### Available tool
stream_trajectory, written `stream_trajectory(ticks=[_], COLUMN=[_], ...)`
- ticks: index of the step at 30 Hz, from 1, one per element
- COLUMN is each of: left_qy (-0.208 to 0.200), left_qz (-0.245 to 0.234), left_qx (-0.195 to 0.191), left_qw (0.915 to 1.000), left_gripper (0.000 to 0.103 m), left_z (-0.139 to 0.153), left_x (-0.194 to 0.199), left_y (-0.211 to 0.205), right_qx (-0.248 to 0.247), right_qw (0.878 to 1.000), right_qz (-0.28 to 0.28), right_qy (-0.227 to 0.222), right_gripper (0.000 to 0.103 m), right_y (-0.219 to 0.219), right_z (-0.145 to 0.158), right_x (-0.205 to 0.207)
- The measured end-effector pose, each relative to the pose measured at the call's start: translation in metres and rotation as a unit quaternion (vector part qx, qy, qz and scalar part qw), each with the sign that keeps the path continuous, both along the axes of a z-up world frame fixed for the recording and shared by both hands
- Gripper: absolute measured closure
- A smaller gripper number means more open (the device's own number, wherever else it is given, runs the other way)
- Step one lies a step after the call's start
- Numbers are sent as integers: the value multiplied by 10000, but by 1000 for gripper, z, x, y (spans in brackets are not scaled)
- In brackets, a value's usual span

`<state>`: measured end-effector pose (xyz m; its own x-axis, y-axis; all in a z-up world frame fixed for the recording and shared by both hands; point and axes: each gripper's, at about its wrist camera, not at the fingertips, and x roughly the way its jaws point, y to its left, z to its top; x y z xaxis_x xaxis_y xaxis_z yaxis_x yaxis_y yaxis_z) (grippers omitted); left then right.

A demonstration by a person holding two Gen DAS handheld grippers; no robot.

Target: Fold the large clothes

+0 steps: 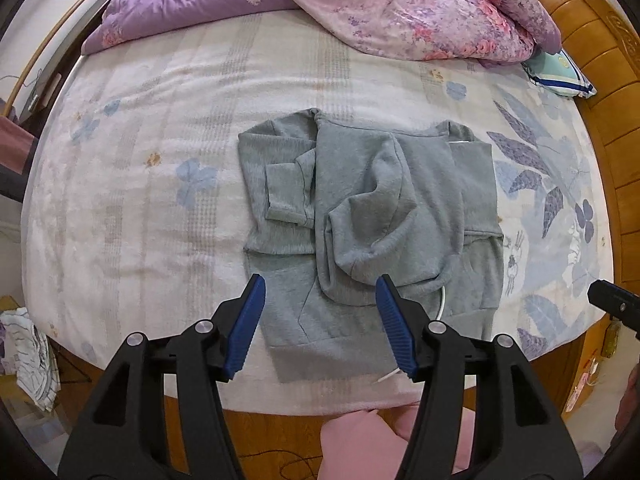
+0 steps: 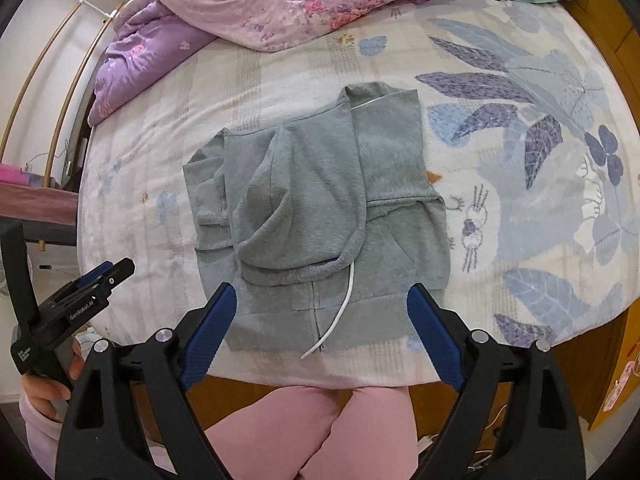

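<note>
A grey hoodie (image 1: 372, 216) lies on the bed, sleeves folded in and the hood turned down over its middle. A white drawstring (image 1: 440, 300) trails toward its hem. It also shows in the right wrist view (image 2: 320, 216), with the drawstring (image 2: 340, 312) near the zip. My left gripper (image 1: 320, 292) is open and empty above the hem at the bed's near edge. My right gripper (image 2: 322, 292) is open and empty above the hem too. The left gripper also shows in the right wrist view (image 2: 116, 272), held by a hand at the left.
The bed (image 1: 140, 200) has a pale flowered blanket. A purple and pink quilt (image 1: 360, 8) is heaped at the far side. A teal pillow (image 1: 560, 72) lies by the wooden headboard (image 1: 600, 80). My pink-clad legs (image 2: 320, 432) stand against the near edge.
</note>
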<state>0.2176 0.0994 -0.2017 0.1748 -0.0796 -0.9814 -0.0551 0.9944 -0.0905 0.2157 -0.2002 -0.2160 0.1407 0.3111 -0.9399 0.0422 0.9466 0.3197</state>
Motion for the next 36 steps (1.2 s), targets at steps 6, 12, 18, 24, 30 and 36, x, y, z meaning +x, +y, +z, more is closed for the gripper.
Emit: stream_trajectory(ticks=[6,12,18,24,30,36], left_qy=[-7,-23,-34,-62,145,454], left_qz=[3,11,-70,-159,-185,-416], left_qx=[-49,-12,71,235,252,399], left_qw=[10000,10000,9999,9996,9994,9973], left_gripper=[41,35,35,35,29,28], left_z=[2,1,-6,-18,-43,-83], left_x=[2,16,42,80,125,167], left_y=[-3,-3,-1,4,19,32], right_qx=[34,-6,-59,101,212,15], right_qw=[10000,9998,9994,9989,9991,9979], right_qz=[-90,-183,-305,-437,-373,128], right_qy=[4,87,143,139,41,-631], right_gripper=[18,16,11,10,10,10], right_y=[-5,-14,-29,-43,-53,-54], right_z=[-1,-6,-14,-25,-43,-61], right_x=[5,18,44,79,130,190])
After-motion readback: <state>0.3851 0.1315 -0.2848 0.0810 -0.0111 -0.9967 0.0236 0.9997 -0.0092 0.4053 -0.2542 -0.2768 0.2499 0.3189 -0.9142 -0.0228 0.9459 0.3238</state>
